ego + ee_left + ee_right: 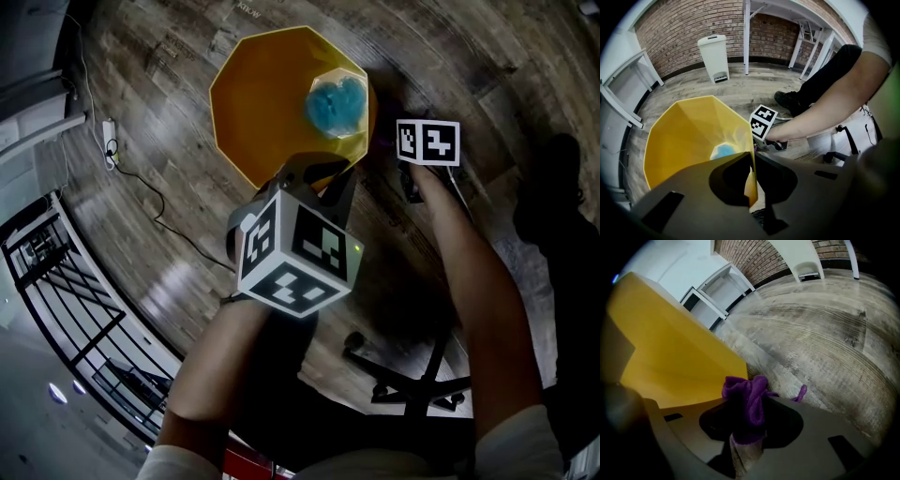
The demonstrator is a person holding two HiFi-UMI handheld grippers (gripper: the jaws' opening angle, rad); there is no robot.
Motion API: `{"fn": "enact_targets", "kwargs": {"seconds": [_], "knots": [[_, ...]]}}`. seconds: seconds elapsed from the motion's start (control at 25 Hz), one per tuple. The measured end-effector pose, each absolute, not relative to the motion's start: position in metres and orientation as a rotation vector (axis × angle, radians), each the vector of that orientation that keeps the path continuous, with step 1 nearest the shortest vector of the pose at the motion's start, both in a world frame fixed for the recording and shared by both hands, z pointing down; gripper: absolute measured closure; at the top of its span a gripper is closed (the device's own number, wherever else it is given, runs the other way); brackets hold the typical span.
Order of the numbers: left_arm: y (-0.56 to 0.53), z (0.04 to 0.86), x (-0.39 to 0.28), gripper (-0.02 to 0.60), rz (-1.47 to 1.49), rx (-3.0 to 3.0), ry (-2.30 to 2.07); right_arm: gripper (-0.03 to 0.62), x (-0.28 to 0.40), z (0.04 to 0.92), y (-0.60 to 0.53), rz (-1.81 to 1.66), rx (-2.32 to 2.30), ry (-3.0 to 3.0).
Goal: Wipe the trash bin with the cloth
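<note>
A yellow faceted trash bin (272, 94) stands on the wood floor, with a crumpled blue thing (336, 103) lying in its bottom. My left gripper (314, 173) is shut on the bin's near rim; in the left gripper view the yellow wall (689, 140) runs down between the jaws (752, 164). My right gripper (412, 183) hangs just outside the bin's right side. It is shut on a purple cloth (747, 401), which bunches up above the jaws beside the bin's outer wall (670, 362). Whether the cloth touches the wall I cannot tell.
A white pedal bin (715, 56) stands by the brick wall, with white table legs (746, 37) around it. A black chair base (412, 375) sits near my feet. A cable (150, 197) trails over the floor at left, beside a black rack (66, 300).
</note>
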State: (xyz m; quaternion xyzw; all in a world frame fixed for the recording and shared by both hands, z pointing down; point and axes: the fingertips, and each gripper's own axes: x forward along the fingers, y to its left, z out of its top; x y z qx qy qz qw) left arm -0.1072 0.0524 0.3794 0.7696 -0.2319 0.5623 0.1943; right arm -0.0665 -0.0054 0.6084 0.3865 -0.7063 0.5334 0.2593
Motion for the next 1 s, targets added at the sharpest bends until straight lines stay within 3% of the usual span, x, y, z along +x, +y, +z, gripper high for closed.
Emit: {"fn": "enact_targets", "kwargs": {"seconds": [0.12,0.28,0.4,0.68,0.84,1.0], "knots": [[0.056,0.378,-0.105,0.563,1.596,2.184,-0.62,0.464,-0.053,0.593,-0.005,1.436,1.075,-1.925],[0.067,0.366,-0.11,0.44,1.749,2.316,-0.507,0.463,-0.034,0.557,-0.003,1.485,1.12,-1.985],[0.076,0.365,-0.127,0.423,1.854,2.347,-0.429,0.463,-0.021,0.531,0.004,1.531,1.142,-2.019],[0.084,0.383,-0.154,0.427,1.96,2.269,-0.368,0.463,-0.007,0.477,0.019,1.65,1.22,-2.077],[0.078,0.388,-0.154,0.525,1.933,2.26,-0.41,0.464,-0.015,0.444,0.026,1.743,1.224,-2.122],[0.081,0.386,-0.142,0.54,1.857,2.261,-0.39,0.462,-0.02,0.426,0.032,1.789,1.202,-2.157]]}}
